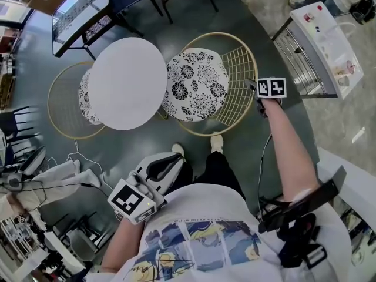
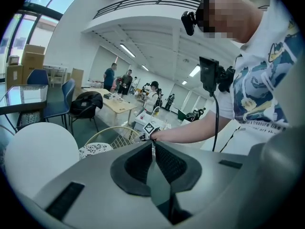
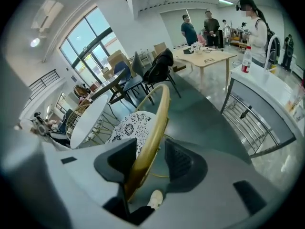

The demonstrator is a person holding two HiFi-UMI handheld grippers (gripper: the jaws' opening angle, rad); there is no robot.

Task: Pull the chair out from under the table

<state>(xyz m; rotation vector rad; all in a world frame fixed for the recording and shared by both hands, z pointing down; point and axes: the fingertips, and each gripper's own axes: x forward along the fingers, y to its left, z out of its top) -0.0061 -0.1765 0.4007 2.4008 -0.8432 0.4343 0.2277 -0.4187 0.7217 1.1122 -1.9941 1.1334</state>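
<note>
A gold wire chair with a black-and-white patterned cushion stands beside the round white table, its seat partly tucked under the tabletop. My right gripper is at the right side of the chair's back rim. In the right gripper view the gold rim runs between the jaws of the right gripper; it lies against the left pad with a gap to the right pad, so the jaws are open. My left gripper hangs close to my body with its pads together and nothing in them.
A second gold chair sits at the table's left side. A white counter on a metal rack stands at the right. A glass table and dark chairs are at the back. My feet stand just before the chair. Cables lie at the left.
</note>
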